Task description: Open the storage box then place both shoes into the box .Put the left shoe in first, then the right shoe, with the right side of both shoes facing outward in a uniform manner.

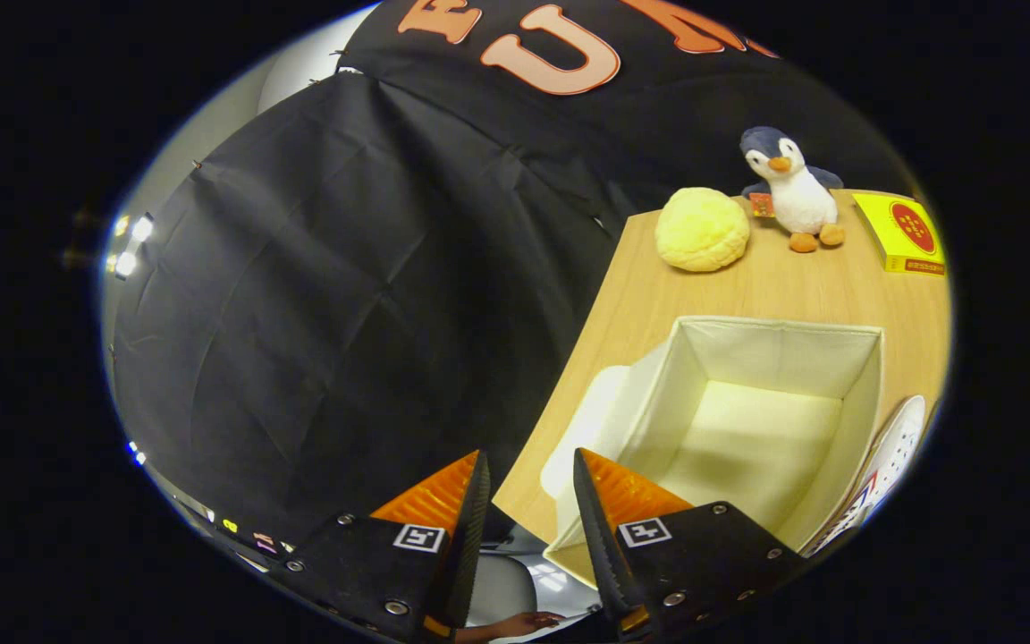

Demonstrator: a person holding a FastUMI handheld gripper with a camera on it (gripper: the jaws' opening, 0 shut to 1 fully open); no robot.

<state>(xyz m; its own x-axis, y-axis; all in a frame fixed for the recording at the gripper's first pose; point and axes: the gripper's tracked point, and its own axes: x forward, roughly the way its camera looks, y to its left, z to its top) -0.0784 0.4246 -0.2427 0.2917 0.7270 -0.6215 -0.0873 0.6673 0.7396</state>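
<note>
Here the claw (pixel 528 487) stands partly open with nothing between its fingers, held over the near corner of the bench (pixel 658 295). Just ahead of the fingers sits the storage box (pixel 859 429), open at the top and bare inside, with its pale lid (pixel 582 429) leaning against its side. A white shoe (pixel 890 456) lies just beside the box's far wall. Beyond them rest a yellow plush ball (pixel 701 229), a toy penguin (pixel 792 190) and a yellow carton (pixel 904 234). A hand (pixel 524 623) shows below the fingers.

Dim booth, sharp centre, fisheye-bent edges; lamps (pixel 129 246) glare beside the cloth.
</note>
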